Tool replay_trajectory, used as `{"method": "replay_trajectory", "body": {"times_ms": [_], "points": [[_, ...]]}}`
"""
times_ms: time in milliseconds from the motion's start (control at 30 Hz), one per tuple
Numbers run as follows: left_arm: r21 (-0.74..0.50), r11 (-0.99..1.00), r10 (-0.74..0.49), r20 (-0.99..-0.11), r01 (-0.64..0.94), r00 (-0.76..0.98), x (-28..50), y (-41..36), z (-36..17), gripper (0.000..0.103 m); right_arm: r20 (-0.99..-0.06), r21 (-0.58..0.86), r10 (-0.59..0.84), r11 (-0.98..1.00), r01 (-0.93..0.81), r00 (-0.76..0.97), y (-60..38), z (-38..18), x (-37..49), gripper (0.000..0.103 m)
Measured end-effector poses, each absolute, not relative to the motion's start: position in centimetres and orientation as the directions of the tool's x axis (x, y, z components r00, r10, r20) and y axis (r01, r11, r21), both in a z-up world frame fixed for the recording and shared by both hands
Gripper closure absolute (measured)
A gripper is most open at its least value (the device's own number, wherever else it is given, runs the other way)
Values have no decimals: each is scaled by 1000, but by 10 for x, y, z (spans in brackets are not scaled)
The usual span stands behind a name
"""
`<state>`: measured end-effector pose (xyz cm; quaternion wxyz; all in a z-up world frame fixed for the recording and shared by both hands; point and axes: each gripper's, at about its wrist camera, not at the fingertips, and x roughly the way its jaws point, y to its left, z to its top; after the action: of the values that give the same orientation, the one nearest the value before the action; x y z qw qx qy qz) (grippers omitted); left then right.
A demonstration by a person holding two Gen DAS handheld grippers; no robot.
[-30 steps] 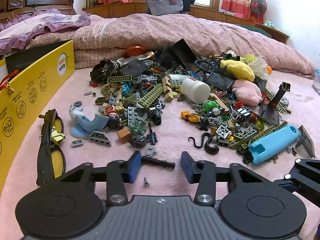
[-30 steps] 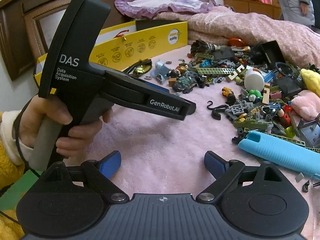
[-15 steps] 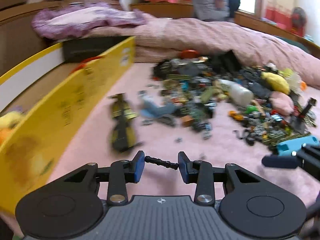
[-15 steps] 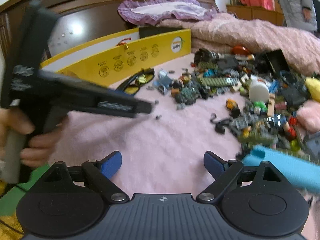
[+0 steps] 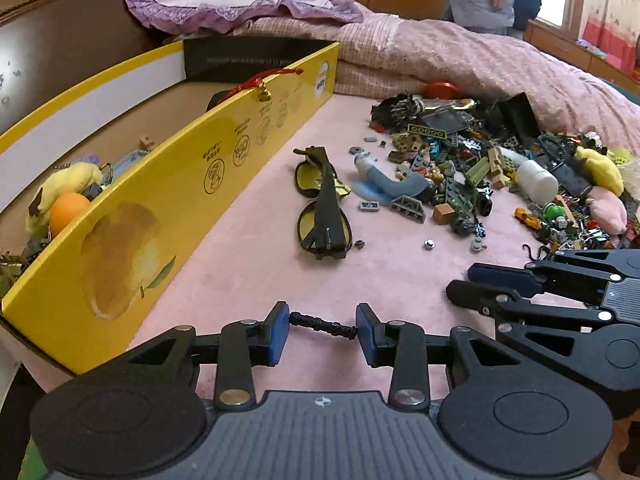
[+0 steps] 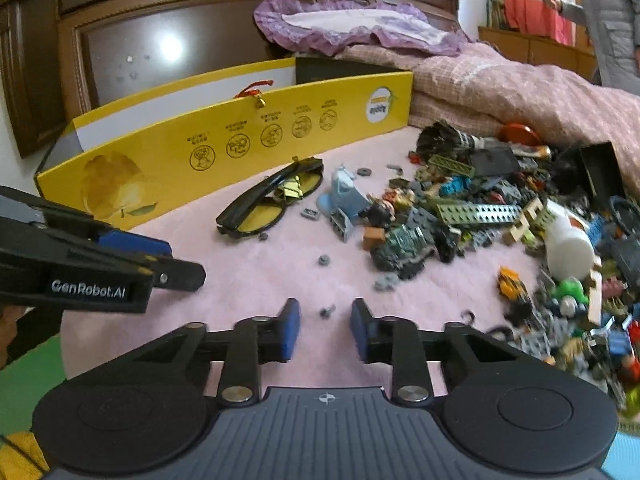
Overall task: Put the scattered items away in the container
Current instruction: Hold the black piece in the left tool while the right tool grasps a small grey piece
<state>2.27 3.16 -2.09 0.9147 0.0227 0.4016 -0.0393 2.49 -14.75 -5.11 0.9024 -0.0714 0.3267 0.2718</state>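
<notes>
My left gripper (image 5: 322, 326) is shut on a thin black rod (image 5: 322, 325), held crosswise between the blue pads above the pink blanket, to the right of the yellow box (image 5: 160, 208). The box holds an orange ball (image 5: 66, 206) and a yellow plush (image 5: 72, 176). My right gripper (image 6: 325, 320) is half open and empty, its jaws on either side of a small grey screw (image 6: 326, 312) on the blanket. A pile of scattered bricks and toys (image 6: 480, 216) lies to the right in both views (image 5: 480, 168).
Black glasses with yellow lenses (image 5: 322, 208) lie between box and pile. A white bottle (image 5: 536, 176), a brown cube (image 5: 444, 213) and a blue figure (image 5: 384, 184) are in the pile. A folded quilt (image 5: 460, 52) and a wooden headboard (image 6: 160, 40) stand behind.
My left gripper closed on the black rod, lifted it and swung left toward the yellow box. My right gripper narrowed its opening and moved forward over the small screw.
</notes>
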Motion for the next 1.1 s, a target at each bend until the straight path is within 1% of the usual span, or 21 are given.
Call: {"method": "replay_trajectory", "body": {"times_ms": [33, 100, 233, 467, 1100], "points": [[9, 996, -51, -741, 86, 670, 23, 31, -22, 64, -633, 37, 437, 842, -538, 639, -145, -51, 25, 88], [4, 997, -46, -750, 75, 660, 25, 32, -22, 64, -637, 16, 426, 840, -542, 642, -142, -51, 25, 92], [-3, 998, -39, -756, 56, 653, 28, 32, -21, 64, -642, 10, 427, 835, -549, 637, -140, -50, 25, 96], [-1, 999, -32, -755, 47, 654, 29, 32, -22, 64, -645, 46, 441, 837, -545, 624, -145, -45, 25, 96], [2, 999, -28, -757, 46, 652, 31, 33, -24, 64, -647, 71, 456, 834, -547, 611, -151, -40, 21, 96]]}}
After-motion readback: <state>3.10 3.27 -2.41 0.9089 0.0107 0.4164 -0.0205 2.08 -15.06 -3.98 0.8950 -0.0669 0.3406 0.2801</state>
